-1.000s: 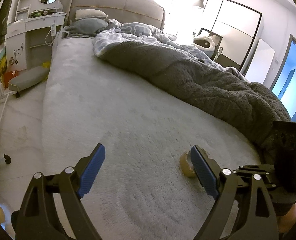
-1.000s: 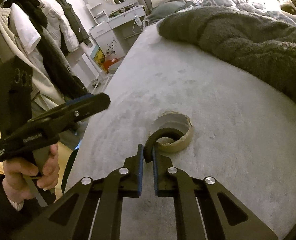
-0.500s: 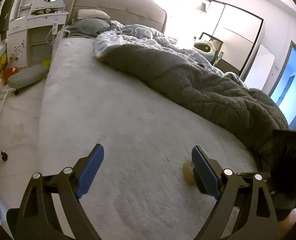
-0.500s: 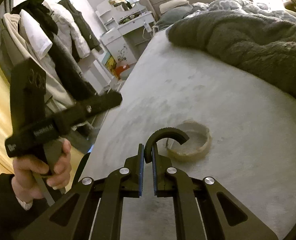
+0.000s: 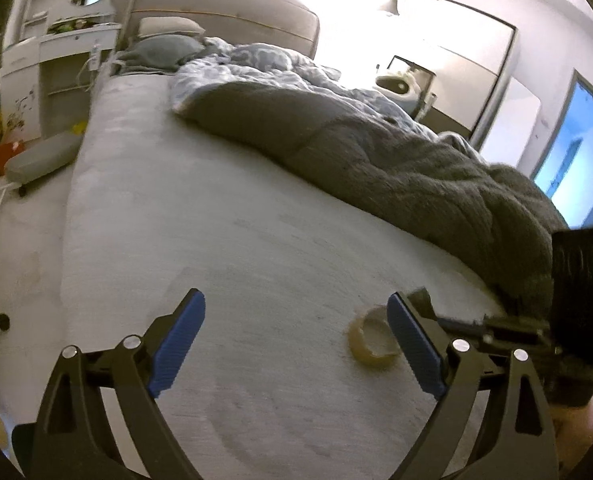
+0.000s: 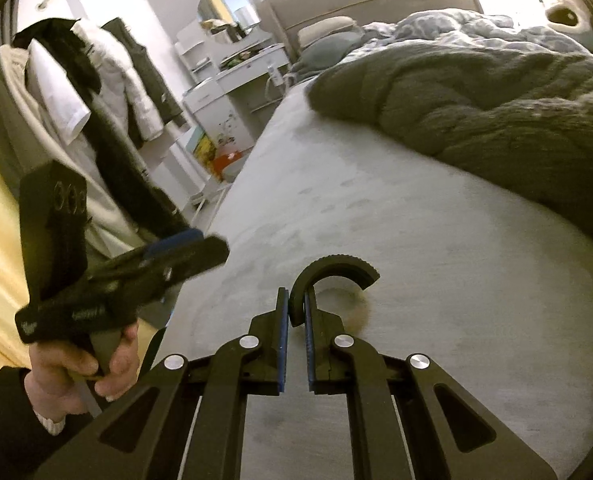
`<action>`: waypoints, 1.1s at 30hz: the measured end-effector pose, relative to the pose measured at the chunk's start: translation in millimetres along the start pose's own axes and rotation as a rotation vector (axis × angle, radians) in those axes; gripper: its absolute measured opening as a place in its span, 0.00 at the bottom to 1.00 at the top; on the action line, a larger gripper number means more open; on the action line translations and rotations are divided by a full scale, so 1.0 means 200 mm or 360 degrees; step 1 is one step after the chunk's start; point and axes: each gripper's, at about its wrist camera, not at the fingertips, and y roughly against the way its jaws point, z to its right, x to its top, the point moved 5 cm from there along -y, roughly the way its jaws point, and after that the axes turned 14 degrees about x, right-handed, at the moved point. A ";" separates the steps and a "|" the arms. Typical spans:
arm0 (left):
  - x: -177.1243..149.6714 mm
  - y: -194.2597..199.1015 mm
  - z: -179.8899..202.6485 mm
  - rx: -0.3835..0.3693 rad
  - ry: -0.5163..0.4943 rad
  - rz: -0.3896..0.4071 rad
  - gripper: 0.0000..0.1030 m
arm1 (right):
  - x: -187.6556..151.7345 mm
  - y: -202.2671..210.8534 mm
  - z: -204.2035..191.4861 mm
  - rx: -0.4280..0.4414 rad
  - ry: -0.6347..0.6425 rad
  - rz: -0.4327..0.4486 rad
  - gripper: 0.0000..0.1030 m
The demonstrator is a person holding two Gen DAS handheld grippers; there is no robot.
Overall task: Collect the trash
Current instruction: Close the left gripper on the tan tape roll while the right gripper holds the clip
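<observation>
Grey bed (image 5: 224,240) cover carries a tape roll (image 5: 370,340), lying flat just beside the left gripper (image 5: 296,344), whose jaws have just been opened wider with nothing between them. A black hook (image 6: 332,276) is clamped in the right gripper (image 6: 294,316). Light and stiff, the roll is probably best pinched across its rim.

right gripper (image 6: 294,314): fingers clamped on black curved piece (image 6: 330,270) | above grey bed (image 6: 436,280) | left gripper (image 6: 144,276) hand-held alongside

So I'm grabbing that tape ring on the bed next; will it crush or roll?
The tape ring looks like a nearly spent cardboard core, so probably light and slightly squashable. Lying flat on the soft bed cover, it seems unlikely to roll, though it may slide.
</observation>
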 end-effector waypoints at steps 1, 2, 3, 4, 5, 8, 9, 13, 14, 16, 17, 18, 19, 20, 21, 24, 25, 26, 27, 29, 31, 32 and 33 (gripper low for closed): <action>0.00 0.00 0.03 -0.0005 -0.0032 0.0000 0.92 | 0.00 0.01 0.02 -0.0017 -0.0007 0.0010 0.07; -0.01 0.00 0.05 -0.0008 -0.0052 -0.0001 0.92 | 0.00 0.03 0.03 -0.0028 -0.0014 0.0015 0.07; -0.02 -0.01 0.07 -0.0016 -0.0078 -0.0006 0.92 | 0.00 0.04 0.04 -0.0035 -0.0019 0.0017 0.07; -0.03 -0.01 0.10 -0.0026 -0.0102 -0.0015 0.92 | -0.01 0.05 0.05 -0.0044 -0.0023 0.0021 0.07; -0.03 -0.02 0.12 -0.0033 -0.0121 -0.0025 0.92 | -0.01 0.06 0.06 -0.0051 -0.0026 0.0024 0.07; -0.06 -0.05 0.19 -0.0054 -0.0167 -0.0052 0.92 | -0.01 0.08 0.05 -0.0068 -0.0028 0.0032 0.07; -0.07 -0.06 0.21 -0.0057 -0.0180 -0.0061 0.92 | -0.01 0.09 0.06 -0.0070 -0.0031 0.0038 0.07; -0.12 -0.10 0.30 -0.0043 -0.0266 -0.0108 0.92 | -0.02 0.16 0.08 -0.0079 -0.0045 0.0060 0.07; -0.13 -0.12 0.33 -0.0035 -0.0285 -0.0119 0.92 | -0.02 0.17 0.09 -0.0081 -0.0048 0.0062 0.07; -0.14 -0.14 0.36 0.0000 -0.0314 -0.0125 0.91 | -0.03 0.19 0.10 -0.0083 -0.0053 0.0064 0.07; -0.14 -0.14 0.36 0.0013 -0.0321 -0.0128 0.89 | -0.03 0.20 0.10 -0.0086 -0.0055 0.0066 0.07; -0.15 -0.16 0.38 0.0024 -0.0327 -0.0137 0.87 | -0.03 0.21 0.11 -0.0086 -0.0056 0.0067 0.07; -0.16 -0.17 0.39 0.0034 -0.0332 -0.0150 0.84 | -0.03 0.22 0.11 -0.0087 -0.0058 0.0069 0.07; -0.16 -0.19 0.40 0.0045 -0.0338 -0.0159 0.81 | -0.03 0.23 0.12 -0.0089 -0.0059 0.0071 0.07; -0.16 -0.19 0.41 0.0052 -0.0345 -0.0163 0.80 | -0.04 0.24 0.12 -0.0089 -0.0060 0.0070 0.07; -0.17 -0.21 0.43 0.0087 -0.0371 -0.0162 0.73 | -0.05 0.26 0.14 -0.0089 -0.0063 0.0064 0.07; -0.17 -0.21 0.44 0.0097 -0.0378 -0.0165 0.70 | -0.06 0.26 0.14 -0.0087 -0.0063 0.0058 0.07; -0.17 -0.22 0.45 0.0109 -0.0386 -0.0167 0.67 | -0.06 0.27 0.14 -0.0086 -0.0060 0.0052 0.07; -0.17 -0.22 0.45 0.0118 -0.0391 -0.0173 0.66 | -0.07 0.26 0.14 -0.0087 -0.0058 0.0045 0.07; -0.18 -0.24 0.45 0.0127 -0.0393 -0.0197 0.54 | -0.08 0.26 0.15 -0.0088 -0.0069 0.0038 0.07; -0.18 -0.24 0.45 0.0131 -0.0394 -0.0201 0.49 | -0.07 0.26 0.14 -0.0086 -0.0066 0.0030 0.07; -0.18 -0.23 0.46 0.0128 -0.0392 -0.0192 0.49 | -0.07 0.26 0.13 -0.0082 -0.0060 0.0028 0.07; -0.18 -0.22 0.47 0.0121 -0.0392 -0.0185 0.49 | -0.07 0.26 0.12 -0.0078 -0.0053 0.0028 0.07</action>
